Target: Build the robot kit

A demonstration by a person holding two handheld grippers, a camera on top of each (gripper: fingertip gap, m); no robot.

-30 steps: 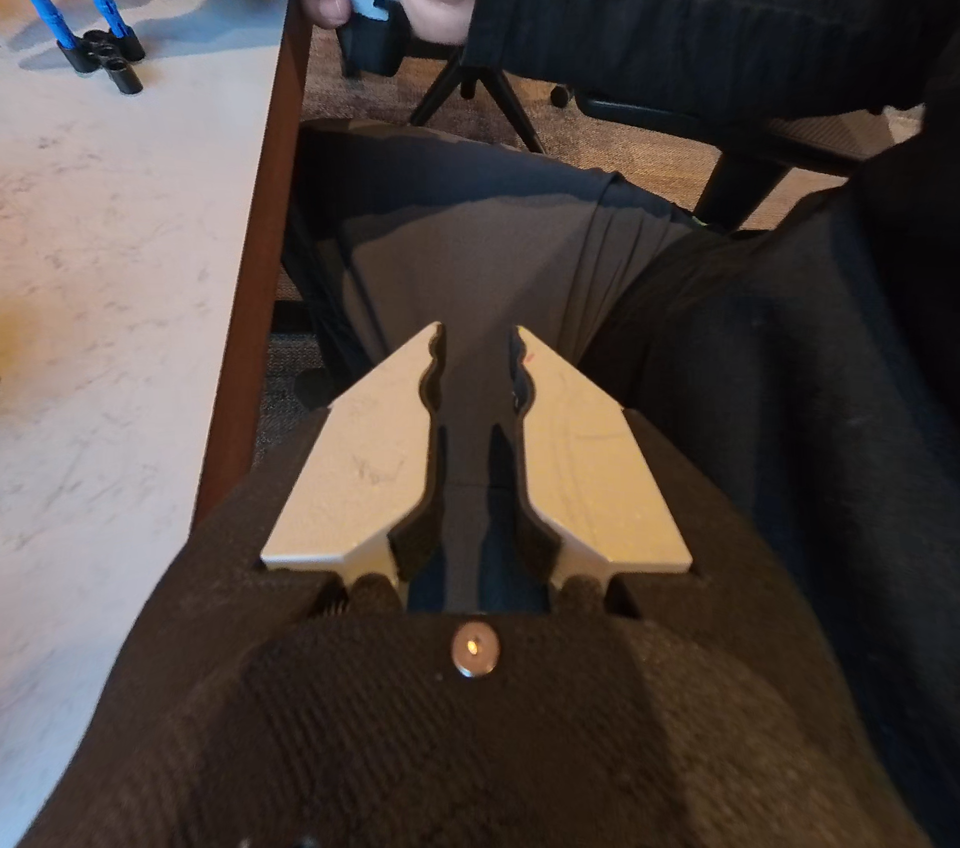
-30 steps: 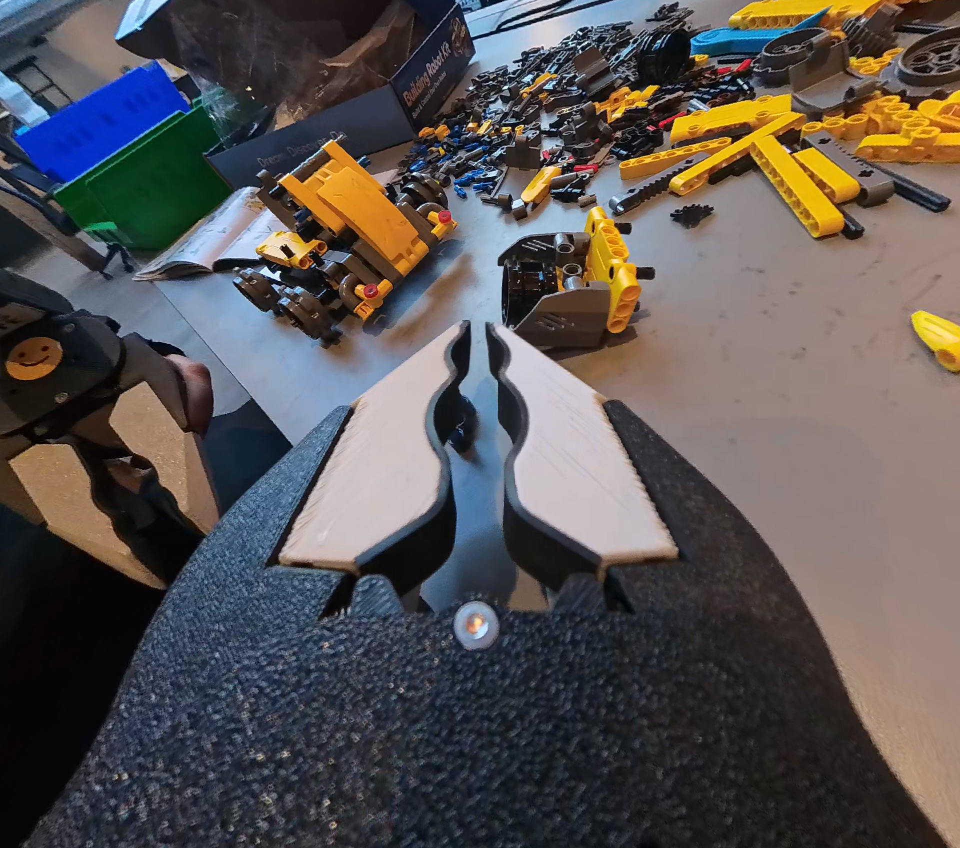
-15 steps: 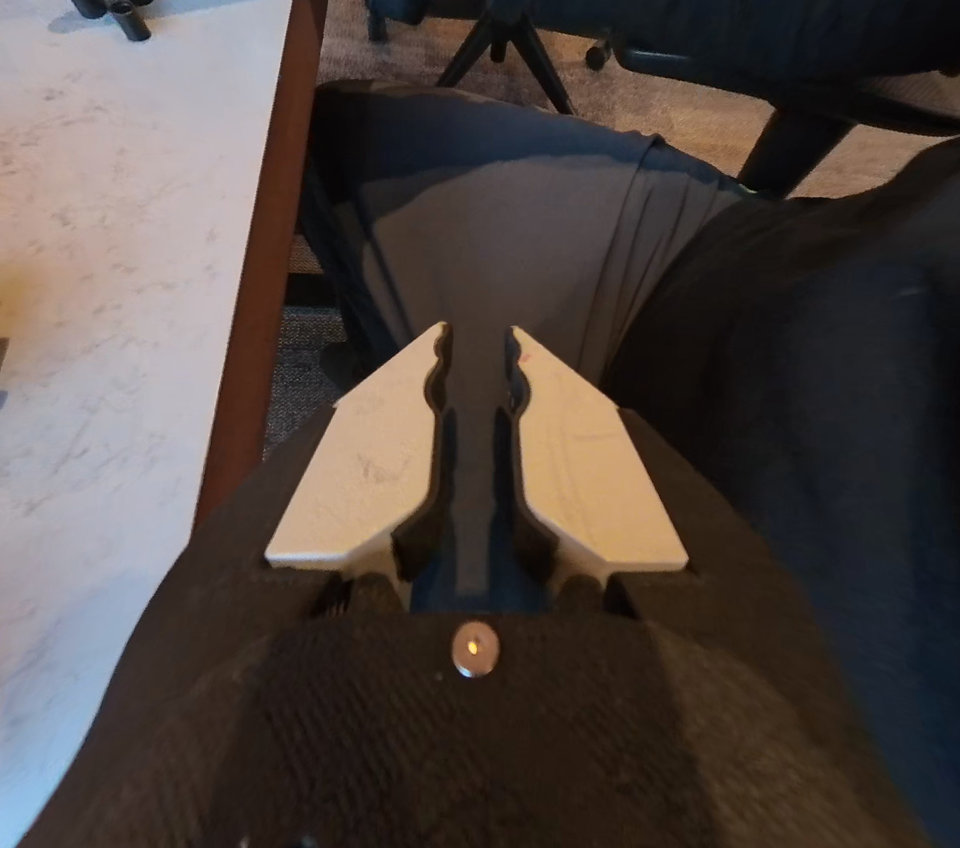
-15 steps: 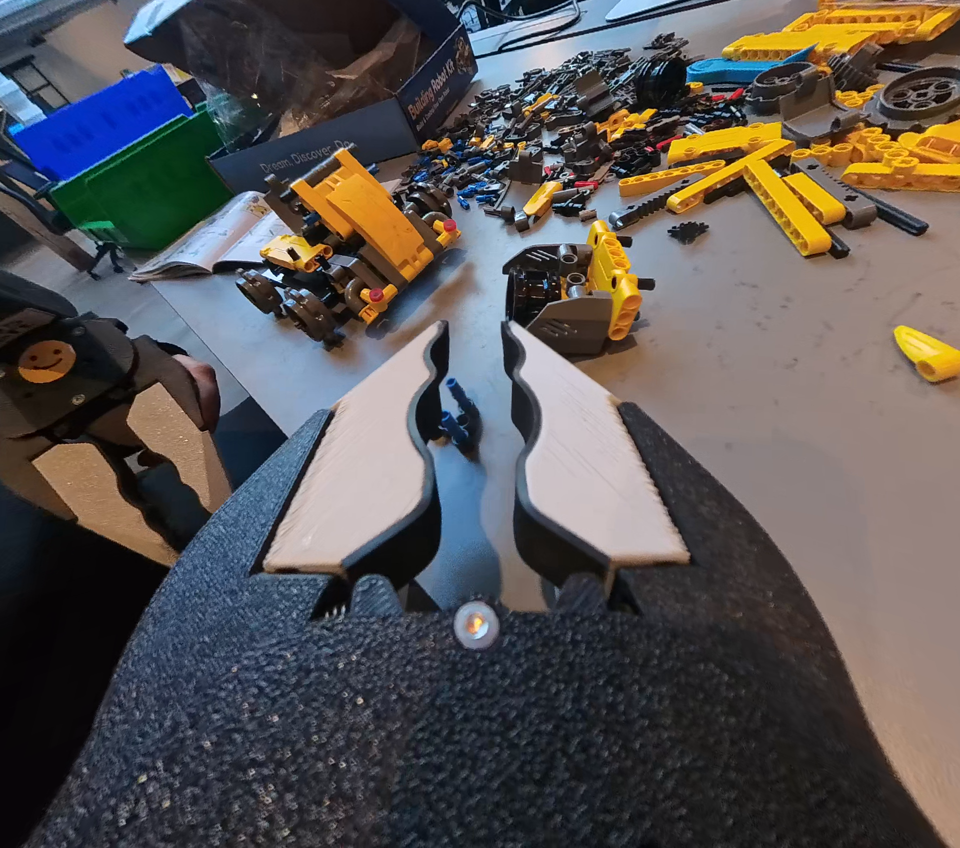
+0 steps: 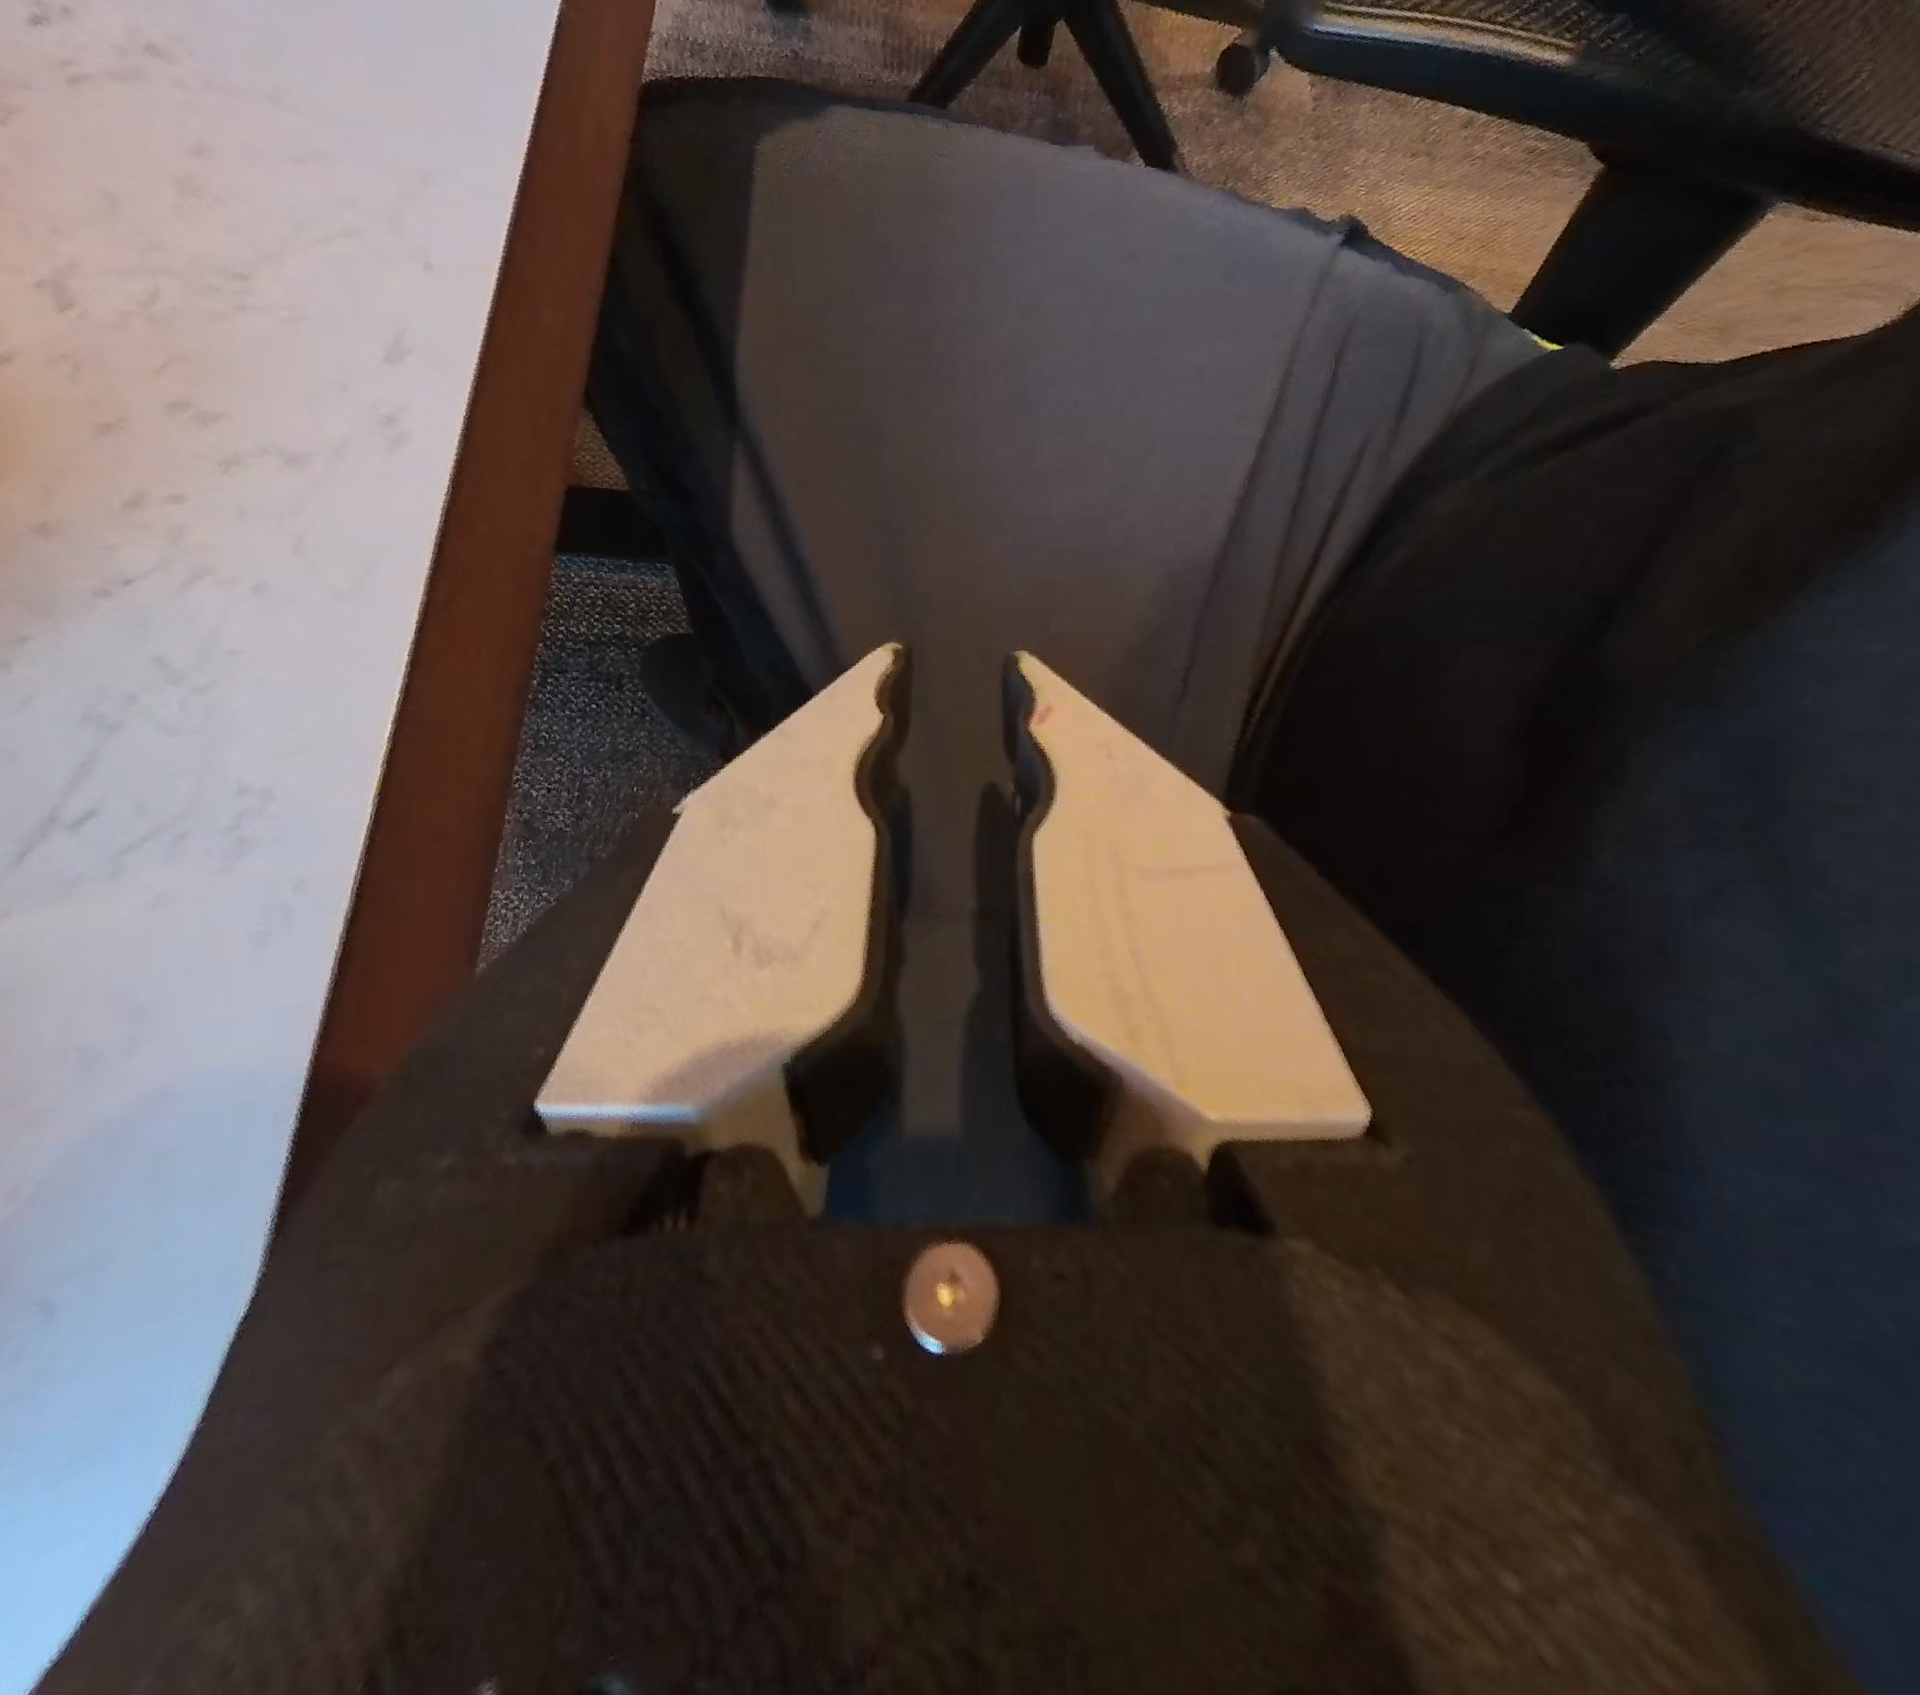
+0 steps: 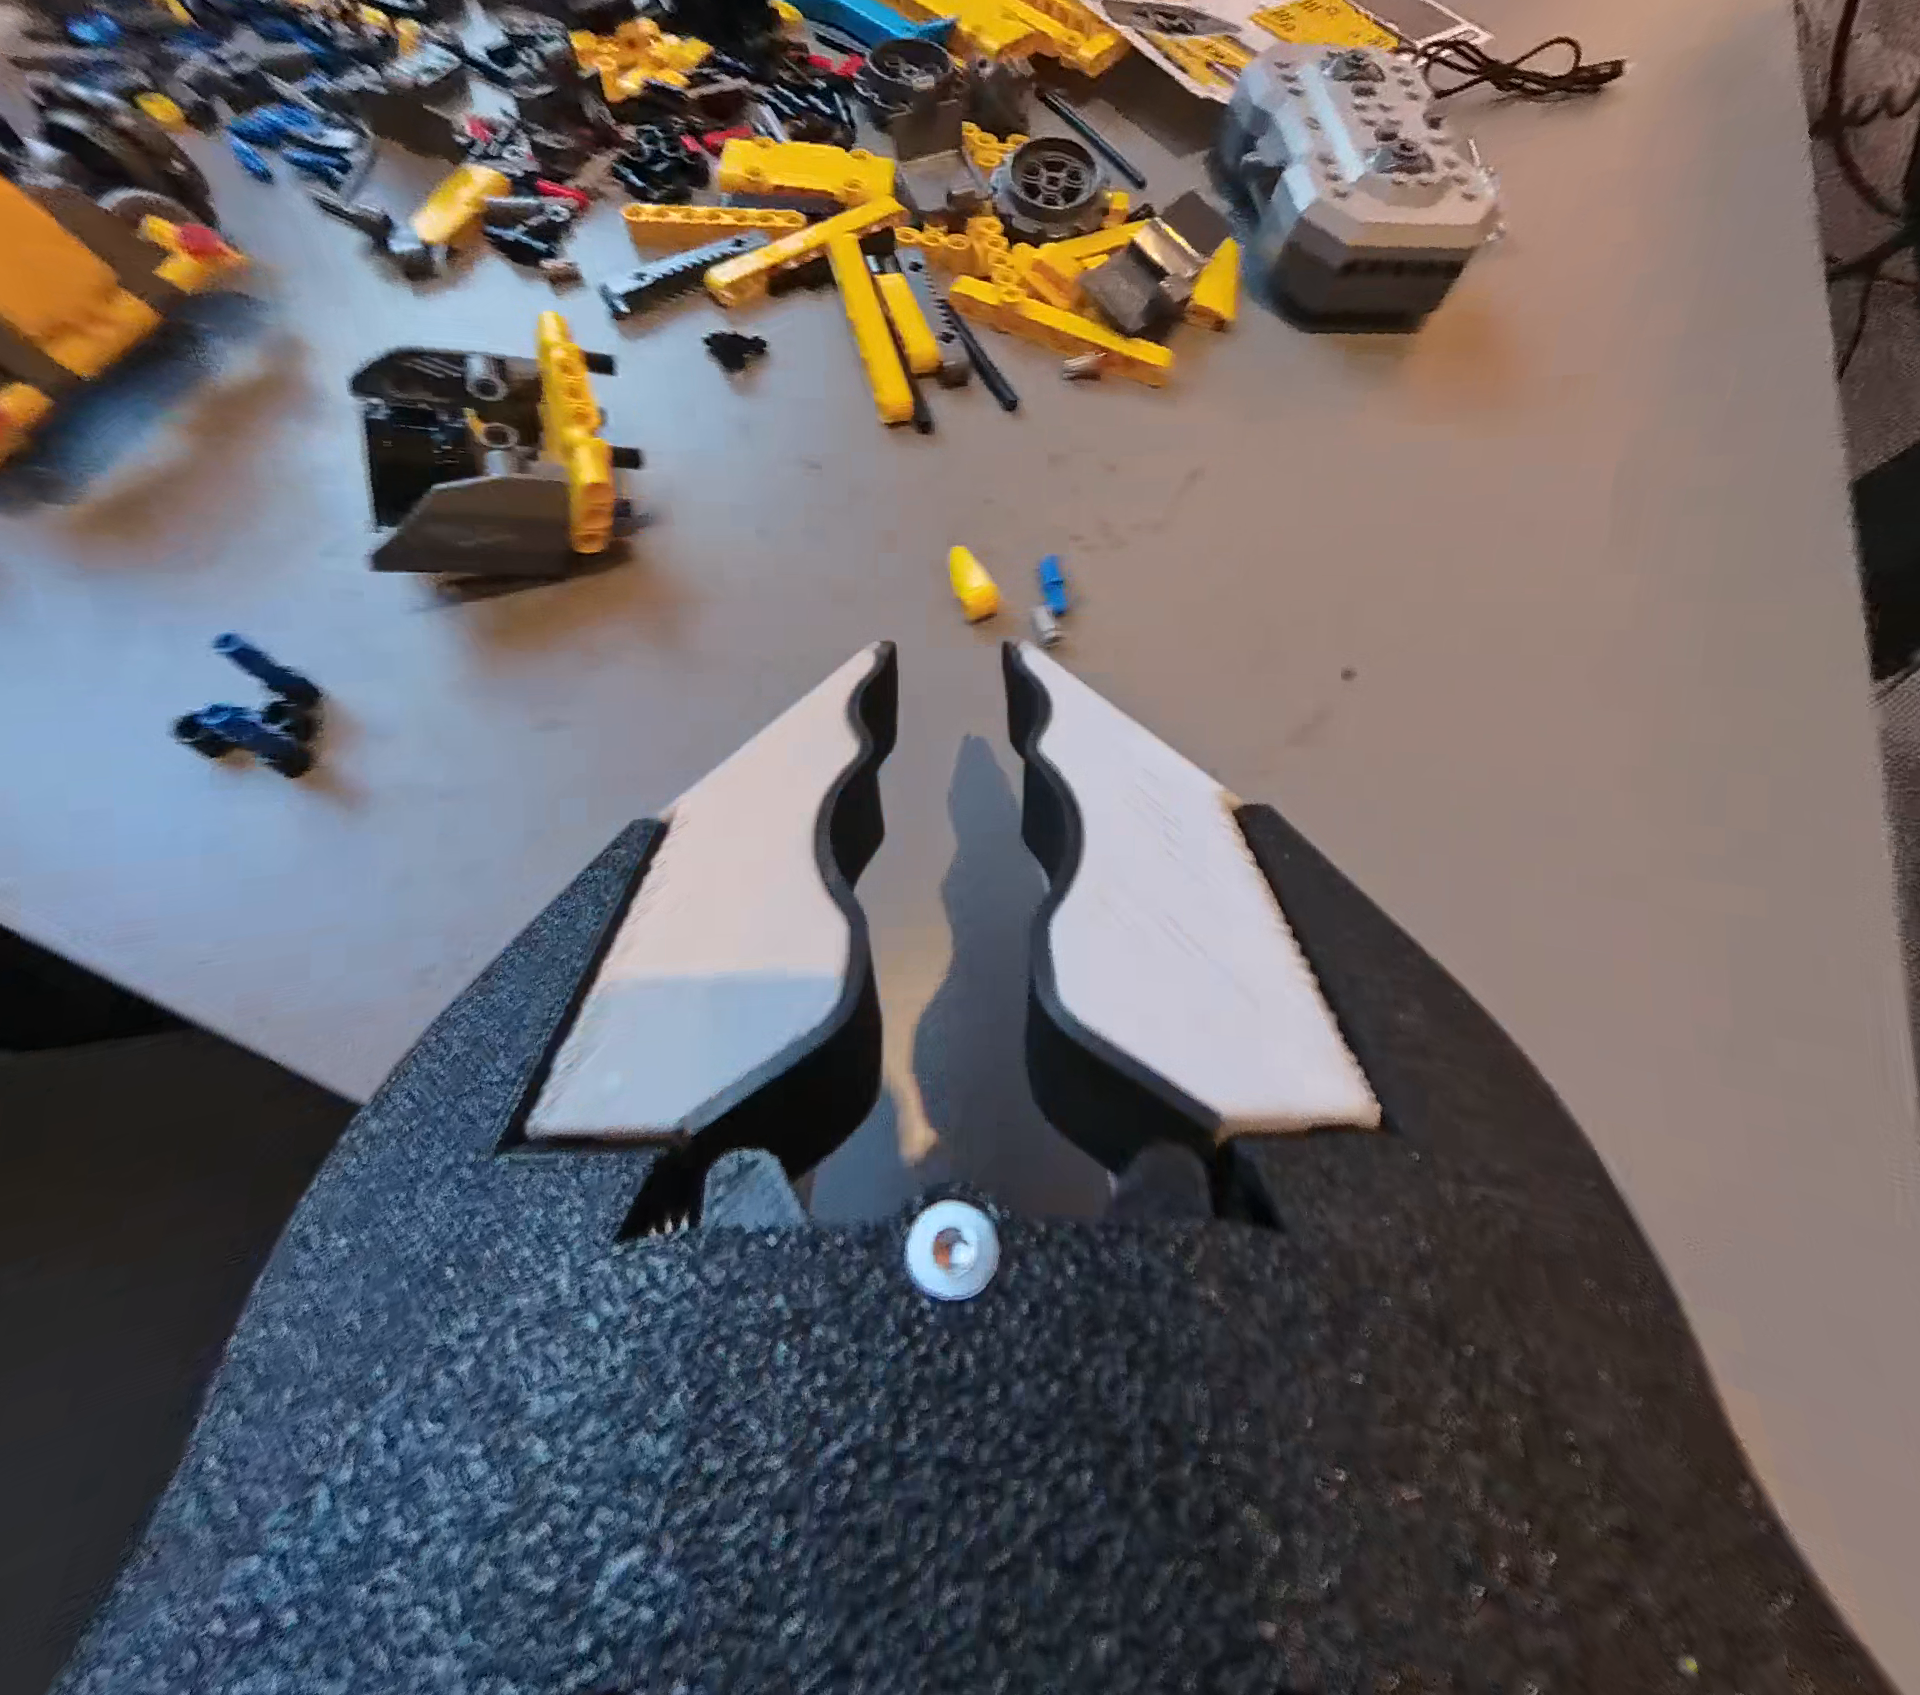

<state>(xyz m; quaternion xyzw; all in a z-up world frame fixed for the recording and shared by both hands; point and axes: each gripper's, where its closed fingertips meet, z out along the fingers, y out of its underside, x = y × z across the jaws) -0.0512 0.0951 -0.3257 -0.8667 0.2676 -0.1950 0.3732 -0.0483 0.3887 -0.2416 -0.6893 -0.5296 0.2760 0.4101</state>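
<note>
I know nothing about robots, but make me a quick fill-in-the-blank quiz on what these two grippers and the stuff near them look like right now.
1. The right gripper is open and holds ____.
2. Just ahead of it lie a blue pin and a small ____ cone.
3. The left gripper hangs over the person's ____, off the table.
4. The big motor block is ____ in colour.

Missing words: nothing; yellow; lap; grey

The left wrist view looks down past the table edge (image 5: pixel 488 502) onto a lap; the right wrist view faces across the tabletop (image 6: pixel 1455 606) (sharing only that table).
</note>
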